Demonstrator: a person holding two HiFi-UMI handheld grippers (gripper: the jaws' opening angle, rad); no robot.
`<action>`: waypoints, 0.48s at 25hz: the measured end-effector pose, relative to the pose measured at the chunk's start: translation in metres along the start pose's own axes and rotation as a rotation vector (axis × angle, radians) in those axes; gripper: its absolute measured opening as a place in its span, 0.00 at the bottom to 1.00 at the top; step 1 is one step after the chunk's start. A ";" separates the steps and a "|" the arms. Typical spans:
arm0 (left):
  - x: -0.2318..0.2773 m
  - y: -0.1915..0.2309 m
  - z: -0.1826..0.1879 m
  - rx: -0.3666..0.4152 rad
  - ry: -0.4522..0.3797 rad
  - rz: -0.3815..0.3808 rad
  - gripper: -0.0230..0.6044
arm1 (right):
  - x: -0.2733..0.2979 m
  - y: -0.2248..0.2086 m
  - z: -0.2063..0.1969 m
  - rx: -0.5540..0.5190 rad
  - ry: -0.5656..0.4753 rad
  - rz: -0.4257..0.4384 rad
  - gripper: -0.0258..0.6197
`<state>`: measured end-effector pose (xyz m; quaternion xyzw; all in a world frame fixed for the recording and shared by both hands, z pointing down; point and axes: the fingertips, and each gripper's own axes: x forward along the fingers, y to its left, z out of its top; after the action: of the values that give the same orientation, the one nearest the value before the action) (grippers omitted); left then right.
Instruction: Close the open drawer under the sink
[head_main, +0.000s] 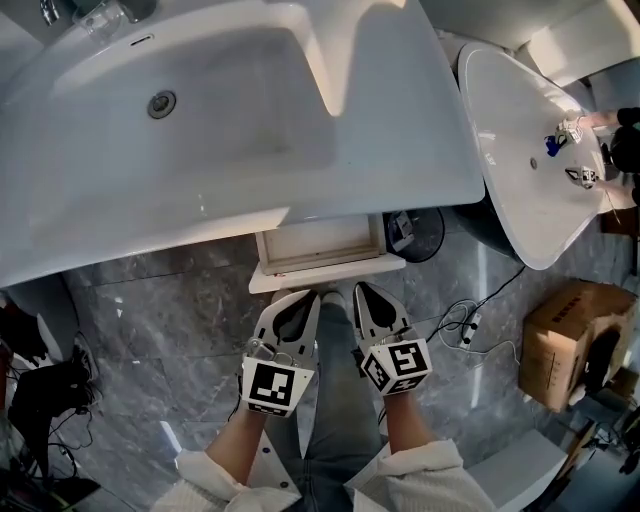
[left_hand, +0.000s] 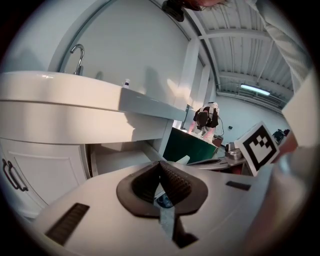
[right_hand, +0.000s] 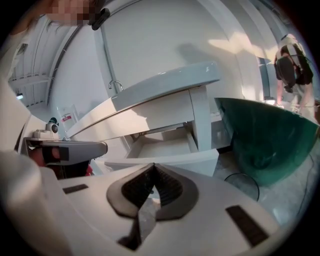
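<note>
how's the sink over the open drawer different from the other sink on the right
The sink above the drawer is wide and rectangular; the right sink is narrower and oval. The sink is white outside too, while the right sink has a dark green outer shell. The sink has the drawer pulled out beneath it; none shows under the right sink. Both basins are white inside.

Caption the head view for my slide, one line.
Jaws shut, the left gripper and right gripper are held side by side before the open drawer under the white sink.
</note>
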<state>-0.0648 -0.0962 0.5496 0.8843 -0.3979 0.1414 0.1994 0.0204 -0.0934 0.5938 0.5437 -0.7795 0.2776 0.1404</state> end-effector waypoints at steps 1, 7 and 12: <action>0.001 -0.002 -0.005 0.007 0.009 -0.006 0.06 | 0.001 -0.002 -0.005 -0.002 0.009 -0.005 0.06; 0.012 0.002 -0.034 0.011 0.056 -0.001 0.06 | 0.013 -0.015 -0.023 0.021 0.043 -0.020 0.06; 0.016 0.013 -0.054 0.018 0.099 0.026 0.06 | 0.023 -0.016 -0.028 0.003 0.066 -0.005 0.06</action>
<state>-0.0697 -0.0897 0.6064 0.8727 -0.3974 0.1913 0.2092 0.0243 -0.0985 0.6331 0.5365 -0.7727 0.2962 0.1657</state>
